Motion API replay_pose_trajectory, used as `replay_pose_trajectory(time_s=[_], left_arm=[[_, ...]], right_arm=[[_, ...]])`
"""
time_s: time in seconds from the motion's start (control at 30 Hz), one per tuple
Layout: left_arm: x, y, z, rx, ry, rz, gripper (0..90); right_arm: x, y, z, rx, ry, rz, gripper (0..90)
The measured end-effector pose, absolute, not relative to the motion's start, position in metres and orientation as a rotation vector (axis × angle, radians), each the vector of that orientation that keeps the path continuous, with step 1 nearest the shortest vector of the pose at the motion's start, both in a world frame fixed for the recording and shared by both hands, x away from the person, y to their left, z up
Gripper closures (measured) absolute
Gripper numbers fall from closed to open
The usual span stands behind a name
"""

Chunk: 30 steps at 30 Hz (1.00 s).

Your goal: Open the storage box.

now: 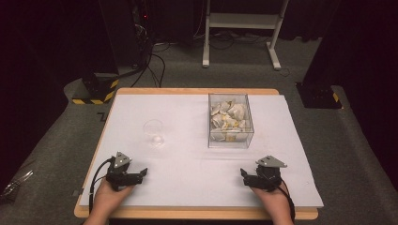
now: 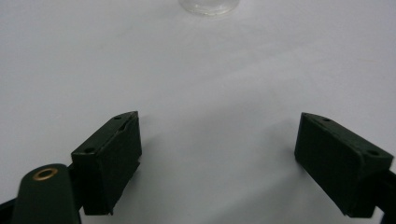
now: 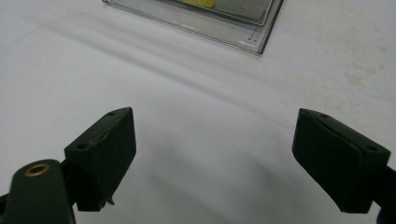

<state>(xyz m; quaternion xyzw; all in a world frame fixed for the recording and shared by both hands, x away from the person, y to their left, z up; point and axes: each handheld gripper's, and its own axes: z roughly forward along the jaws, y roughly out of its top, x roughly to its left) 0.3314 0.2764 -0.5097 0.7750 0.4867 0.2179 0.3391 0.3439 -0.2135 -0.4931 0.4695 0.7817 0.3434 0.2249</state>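
Note:
A clear drinking glass [image 1: 154, 133] stands upright on the white table [image 1: 187, 154], left of centre; its base [image 2: 208, 5] shows at the top of the left gripper view. A clear plastic box [image 1: 229, 120] holding several pale packets sits right of centre, and its near corner [image 3: 219, 25] shows in the right gripper view. My left gripper [image 1: 142, 174] rests low near the front left, open, nothing between its jaws [image 2: 217, 158]. My right gripper [image 1: 244, 175] rests near the front right, open and empty [image 3: 212, 156].
Beyond the table's far edge lie carpet, a white stand's legs [image 1: 240, 33], cables and yellow-black striped bases [image 1: 96, 91]. Bare white tabletop lies between the two grippers and in front of the glass and box.

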Motion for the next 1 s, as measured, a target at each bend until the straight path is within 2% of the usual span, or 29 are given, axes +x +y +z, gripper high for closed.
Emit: replay_pose_trajectory(time_s=[0.57, 1.0], left_arm=[[0.331, 0.277, -0.51, 2.017, 1.268, 0.561, 15.2], [0.332, 0.277, -0.51, 2.017, 1.268, 0.56, 15.2]], right_arm=[[0.336, -0.194, -0.489, 1.199, 2.169, 0.978, 13.3], [0.349, -0.182, -0.476, 1.164, 2.173, 1.0, 13.3]])
